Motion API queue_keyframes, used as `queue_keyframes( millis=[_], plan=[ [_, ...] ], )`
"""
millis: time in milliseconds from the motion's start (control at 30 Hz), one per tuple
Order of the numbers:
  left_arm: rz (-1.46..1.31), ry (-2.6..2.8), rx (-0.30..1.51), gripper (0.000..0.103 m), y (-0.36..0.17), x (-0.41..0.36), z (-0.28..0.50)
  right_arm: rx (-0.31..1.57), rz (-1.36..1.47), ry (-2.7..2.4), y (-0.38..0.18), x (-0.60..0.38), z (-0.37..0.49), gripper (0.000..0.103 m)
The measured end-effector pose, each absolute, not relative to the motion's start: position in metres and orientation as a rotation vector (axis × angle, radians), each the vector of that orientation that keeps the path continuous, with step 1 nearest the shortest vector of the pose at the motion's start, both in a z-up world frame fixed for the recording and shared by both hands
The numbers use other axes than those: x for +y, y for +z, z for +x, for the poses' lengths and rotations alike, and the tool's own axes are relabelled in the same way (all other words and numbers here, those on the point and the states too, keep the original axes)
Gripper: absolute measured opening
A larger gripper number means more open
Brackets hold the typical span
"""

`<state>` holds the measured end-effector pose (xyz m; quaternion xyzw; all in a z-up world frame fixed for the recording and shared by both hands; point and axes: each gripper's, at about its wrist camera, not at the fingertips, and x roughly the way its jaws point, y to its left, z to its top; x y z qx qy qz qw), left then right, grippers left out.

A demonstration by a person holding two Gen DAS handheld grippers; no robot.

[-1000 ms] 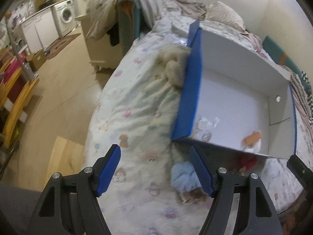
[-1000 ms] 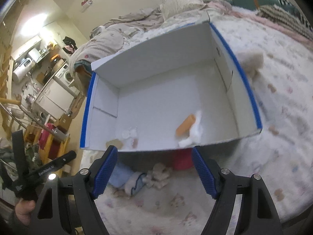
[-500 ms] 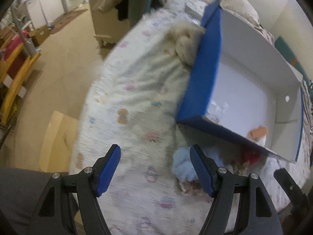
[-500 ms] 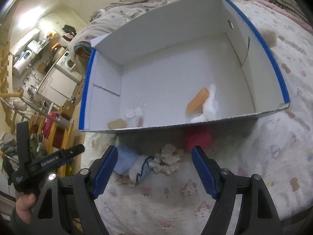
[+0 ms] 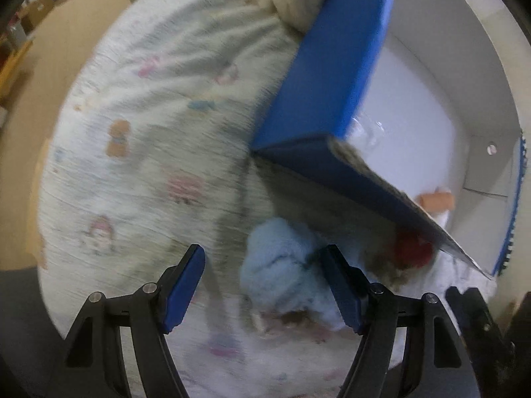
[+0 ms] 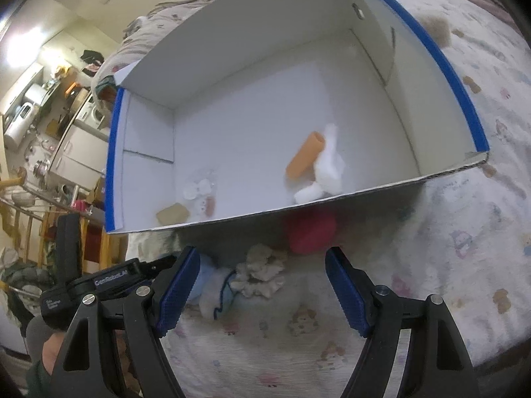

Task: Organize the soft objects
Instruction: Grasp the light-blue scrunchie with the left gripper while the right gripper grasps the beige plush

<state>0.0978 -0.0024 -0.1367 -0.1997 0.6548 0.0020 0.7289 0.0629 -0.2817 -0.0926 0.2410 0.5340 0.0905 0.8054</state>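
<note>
The left gripper [image 5: 262, 285] has its fingers apart over the light blue toy [image 5: 282, 272], not clamping it. The right gripper [image 6: 262, 290] is also apart, above the cream toy [image 6: 260, 275]. Both toys lie on the bed [image 6: 464, 232], just beside the box [image 6: 461, 99].

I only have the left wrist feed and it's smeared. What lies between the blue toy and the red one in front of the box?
Observer: A cream, lumpy soft toy lies between the light blue toy and the red ball, below the box's near wall.
Operator: What's in the box besides the orange piece?
Observer: White fluff touches the orange roll; a tan block and small pale bits sit near the left corner.
Operator: Is the right gripper holding anything?
Observer: No. The right gripper is open and empty, above the cream toy.
</note>
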Motion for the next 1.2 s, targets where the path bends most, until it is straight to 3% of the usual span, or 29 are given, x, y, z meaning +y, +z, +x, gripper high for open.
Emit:
queue_keyframes(
  millis=[33,67,100,200,567,800,933,1067,1200],
  plan=[
    [-0.446,-0.007,1.448,0.068,-0.137,-0.005,0.097,1.148,0.521,0.189,-0.094,-0.283,0.063,0.082],
    [-0.444,-0.017,1.449,0.060,-0.138,-0.008,0.097,1.155,0.531,0.186,-0.096,-0.284,0.063,0.082],
    [-0.433,-0.030,1.440,0.042,-0.135,-0.012,0.096,1.161,0.542,0.183,-0.097,-0.285,0.064,0.082],
    [-0.372,-0.081,1.411,0.015,-0.123,-0.023,0.094,1.176,0.559,0.181,-0.101,-0.286,0.064,0.082],
    [-0.346,-0.189,1.163,0.010,-0.037,-0.004,0.065,1.238,0.531,0.202,-0.114,-0.275,0.068,0.082],
    [-0.276,-0.050,1.093,0.010,-0.019,0.022,0.057,1.304,0.509,0.235,-0.130,-0.258,0.077,0.082],
    [-0.278,-0.024,1.130,0.010,-0.030,0.031,0.059,1.336,0.467,0.267,-0.140,-0.239,0.087,0.067],
    [-0.263,-0.004,1.145,0.010,-0.037,0.029,0.060,1.354,0.368,0.227,-0.148,-0.226,0.094,0.066],
    [-0.235,0.009,1.145,0.010,-0.040,0.025,0.061,1.366,0.288,0.223,-0.155,-0.217,0.096,0.036]
  ],
)
